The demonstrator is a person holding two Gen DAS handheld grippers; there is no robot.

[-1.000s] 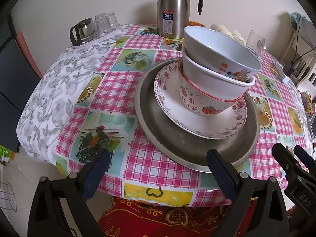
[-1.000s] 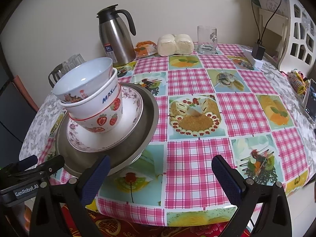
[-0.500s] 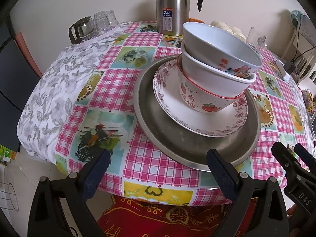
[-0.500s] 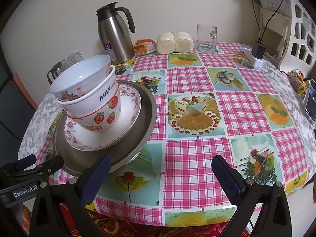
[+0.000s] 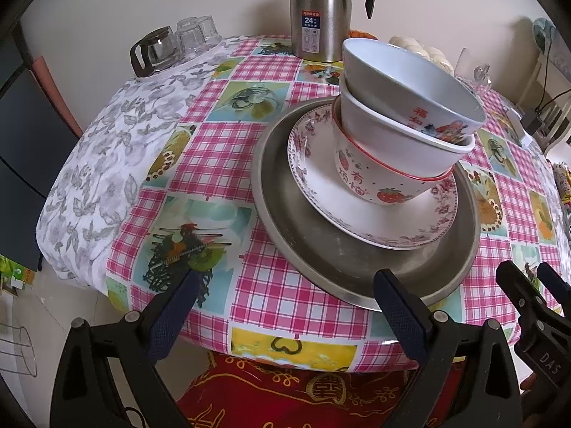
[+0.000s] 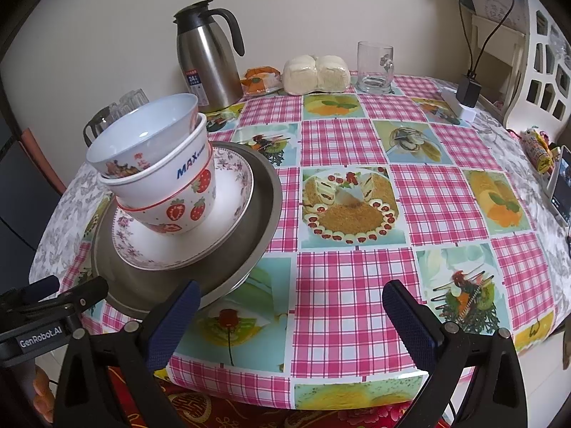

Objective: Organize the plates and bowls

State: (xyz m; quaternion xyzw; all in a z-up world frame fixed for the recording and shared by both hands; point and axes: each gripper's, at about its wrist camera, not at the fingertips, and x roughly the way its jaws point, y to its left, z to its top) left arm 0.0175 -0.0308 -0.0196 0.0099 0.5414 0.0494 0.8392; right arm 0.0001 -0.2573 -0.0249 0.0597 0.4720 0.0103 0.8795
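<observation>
Left tool (image 5: 285, 306) and right tool (image 6: 291, 312): we see both with fingers spread wide and nothing between them, hovering at the near edge of the worktop (image 6: 357, 278). The task's things form one pile at the worktop's near left: a steel tray (image 5: 321, 249) carrying a floral plate (image 5: 321, 192), on which three nested bowls sit, namely a strawberry bowl (image 5: 371, 182), a white bowl (image 5: 385, 139) and a pale top bowl (image 5: 392, 78).

We judge the main hazard to be the bowls: they sit tilted in one another, leaning toward the right tool's side, so a nudge to the plate or tray could tip them. The tray's rim lies close to the worktop's near edge, so a pull toward us could drag it off.

Open room lies to the right of the pile, across the checked cloth; the flask (image 6: 210, 57), glass mug (image 6: 374, 67) and wrapped buns (image 6: 316, 73) stand well back.
</observation>
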